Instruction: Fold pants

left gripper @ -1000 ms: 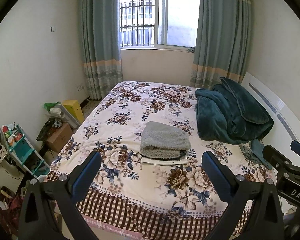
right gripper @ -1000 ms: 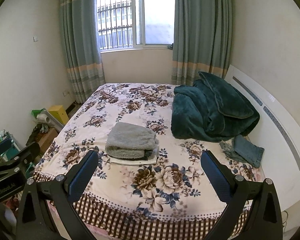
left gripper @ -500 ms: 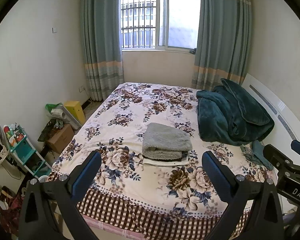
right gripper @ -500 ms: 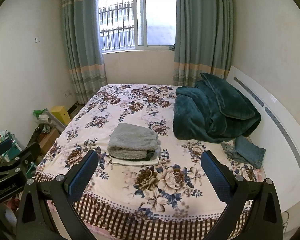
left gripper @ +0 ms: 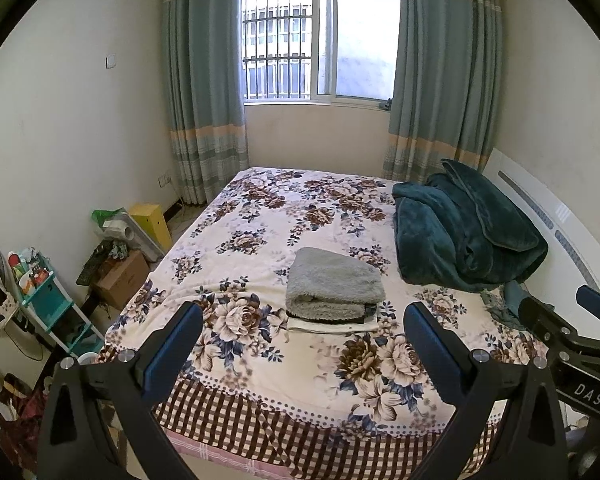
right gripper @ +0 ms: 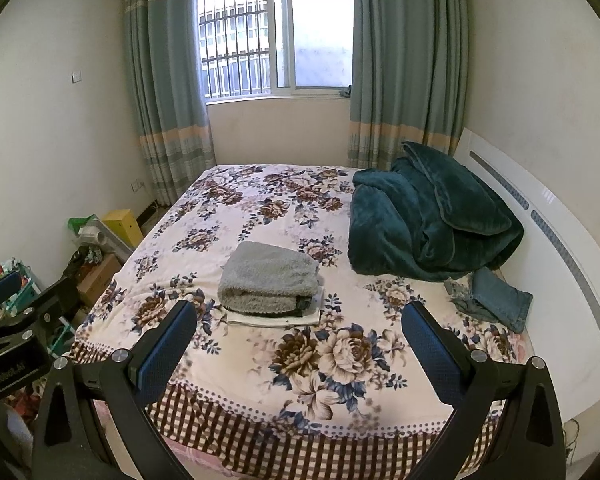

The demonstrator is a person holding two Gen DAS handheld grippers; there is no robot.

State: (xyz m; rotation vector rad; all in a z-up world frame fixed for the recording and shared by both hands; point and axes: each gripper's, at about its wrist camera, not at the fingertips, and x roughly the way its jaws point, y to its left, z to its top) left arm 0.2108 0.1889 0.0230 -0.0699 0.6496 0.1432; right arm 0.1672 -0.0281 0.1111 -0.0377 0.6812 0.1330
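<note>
A folded stack of clothes, with grey fleece pants (left gripper: 332,284) on top and white and dark pieces under them, lies near the middle of the floral bed (left gripper: 260,216); it also shows in the right wrist view (right gripper: 270,276). A crumpled pair of blue jeans (right gripper: 496,296) lies at the bed's right edge by the headboard. My left gripper (left gripper: 304,344) is open and empty, held back from the bed's foot. My right gripper (right gripper: 300,340) is open and empty too, beside the left one.
A dark teal blanket (right gripper: 428,220) is heaped at the right by the white headboard (right gripper: 548,232). Boxes (left gripper: 122,276), a yellow bin (left gripper: 152,220) and a teal shelf cart (left gripper: 48,300) crowd the floor to the left. Window and curtains stand behind the bed.
Both grippers have drawn back and tilted up a little, so the bed and stack sit slightly lower and smaller in view. Nothing on the bed has moved.
</note>
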